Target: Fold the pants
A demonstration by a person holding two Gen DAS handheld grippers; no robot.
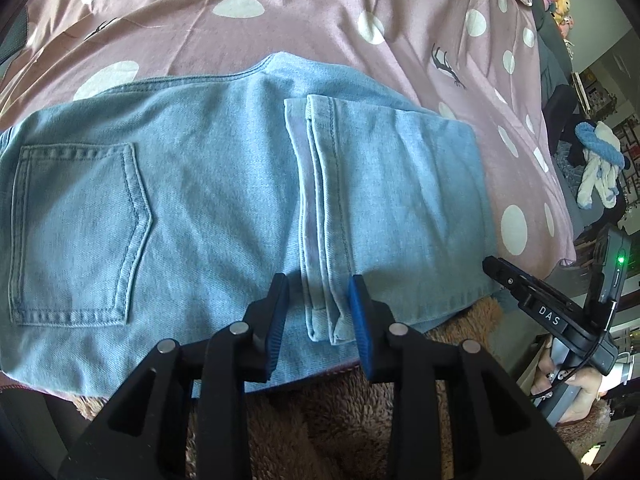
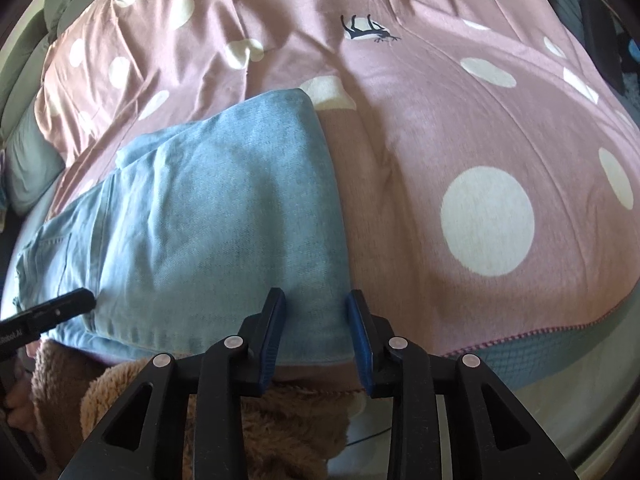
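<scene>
Jeans (image 1: 224,184) lie on the spotty bed cover (image 1: 320,20), near its front edge. The legs are already folded up over the seat, with the cuffs (image 1: 320,216) on top. Both the left gripper (image 1: 319,320) and the right gripper (image 2: 316,328) are spread wide and hold nothing. One more fold looks left.

Each claw is black plastic: the left claw (image 1: 318,320) and right claw (image 2: 316,328) both carry ribbed blue pads and round silver pins on angular arms. At four o'clock in the left view, the right unit reads "DAS", shows a green light and a black cable. Fuzzy tan sleeves (image 2: 280,432) cover the person's arms.
</scene>
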